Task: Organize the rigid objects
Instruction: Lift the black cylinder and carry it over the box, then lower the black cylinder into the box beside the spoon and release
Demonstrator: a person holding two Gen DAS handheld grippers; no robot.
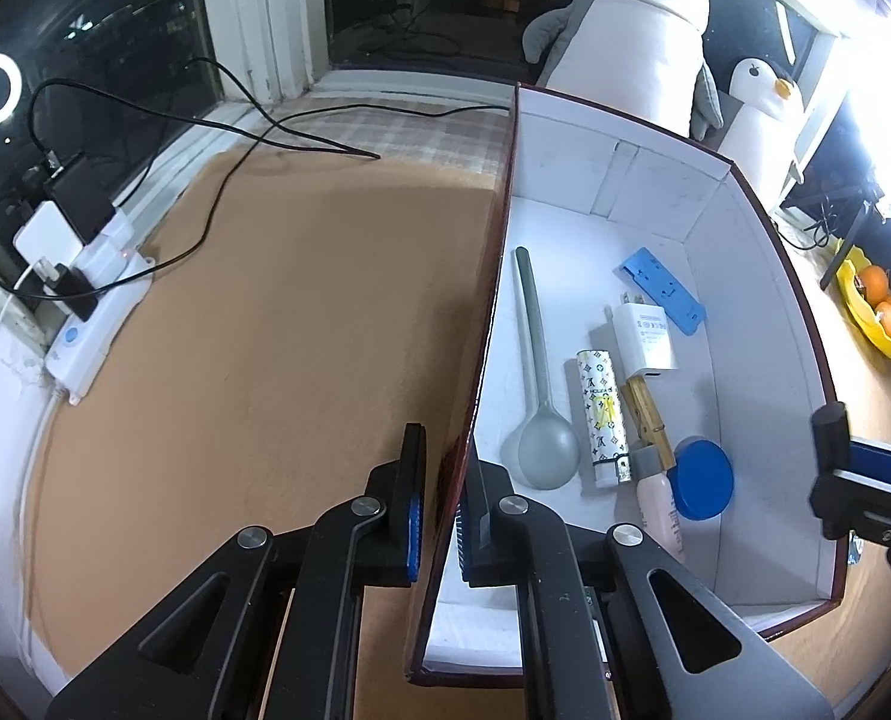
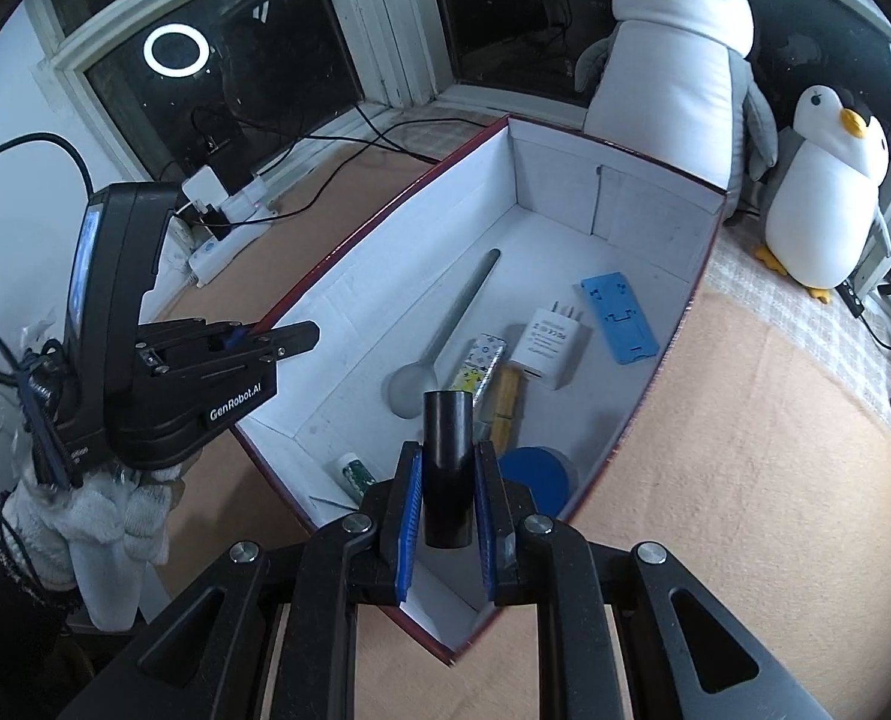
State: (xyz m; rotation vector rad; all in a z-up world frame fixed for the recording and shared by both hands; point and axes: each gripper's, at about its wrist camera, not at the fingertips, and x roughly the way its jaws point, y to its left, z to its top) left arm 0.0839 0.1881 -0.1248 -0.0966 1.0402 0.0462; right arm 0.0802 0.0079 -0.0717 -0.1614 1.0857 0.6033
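A white-lined box with a dark red rim [image 1: 499,228] [image 2: 385,204] sits on the tan table. Inside lie a grey spoon [image 1: 538,372] [image 2: 445,330], a patterned tube [image 1: 601,414] [image 2: 481,366], a white charger [image 1: 646,336] [image 2: 550,345], a blue plastic holder [image 1: 661,288] [image 2: 619,315], a wooden clothespin [image 1: 646,414] [image 2: 505,402] and a blue lid [image 1: 703,477] [image 2: 535,477]. My left gripper [image 1: 445,510] [image 2: 277,339] is shut on the box's left wall. My right gripper [image 2: 448,492] is shut on a black cylinder [image 2: 447,468], held above the box's near end.
A white power strip with chargers and black cables [image 1: 94,300] [image 2: 229,228] lies at the table's left edge by the window. Two plush penguins [image 2: 673,60] [image 2: 829,192] stand behind the box. A yellow bowl of oranges [image 1: 877,306] is at the far right.
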